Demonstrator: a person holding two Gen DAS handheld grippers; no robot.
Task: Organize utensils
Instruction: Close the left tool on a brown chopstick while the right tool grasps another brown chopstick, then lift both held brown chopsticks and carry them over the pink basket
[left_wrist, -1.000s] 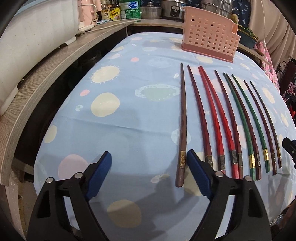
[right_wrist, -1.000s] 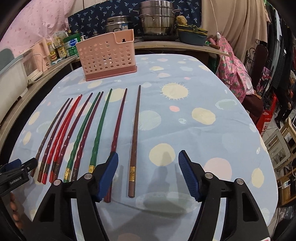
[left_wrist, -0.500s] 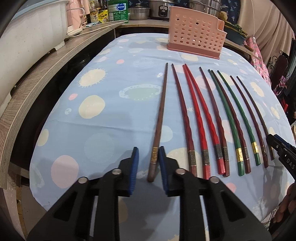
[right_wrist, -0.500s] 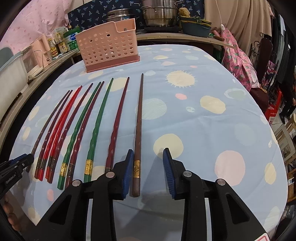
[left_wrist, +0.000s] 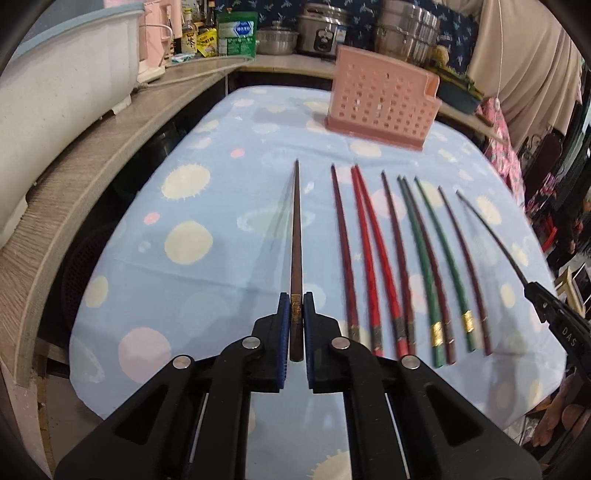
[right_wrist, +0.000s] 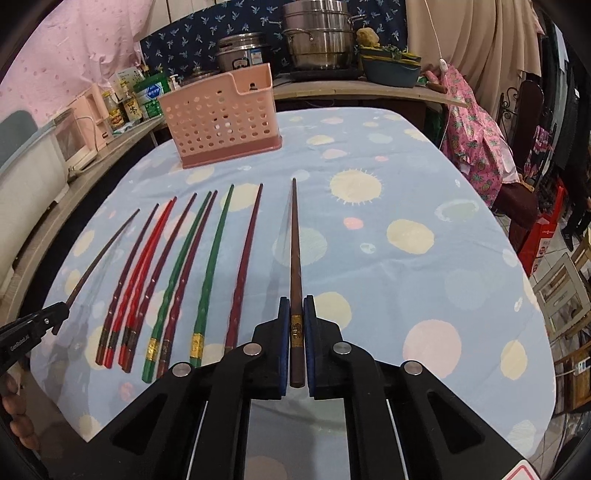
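My left gripper (left_wrist: 294, 301) is shut on a brown chopstick (left_wrist: 296, 236), the leftmost of the row, lifted a little off the cloth. My right gripper (right_wrist: 296, 302) is shut on another brown chopstick (right_wrist: 295, 243), the rightmost of the row, also lifted. Each gripper shows at the edge of the other's view, the right one (left_wrist: 532, 286) and the left one (right_wrist: 61, 312), each with its chopstick. Between them several red, dark red and green chopsticks (left_wrist: 373, 251) lie side by side on the blue spotted tablecloth (left_wrist: 207, 206). A pink perforated utensil holder (left_wrist: 380, 99) stands at the far end of the table.
A wooden counter (left_wrist: 74, 158) runs along the left with a white appliance (left_wrist: 55, 74), bottles and pots. Steel pots (right_wrist: 317, 33) stand behind the holder. A chair with pink floral cloth (right_wrist: 476, 136) is beyond the table's right edge.
Both grippers moved in and went from wide open to shut, each on an outer brown chopstick. Both chopsticks are now raised slightly off the cloth.
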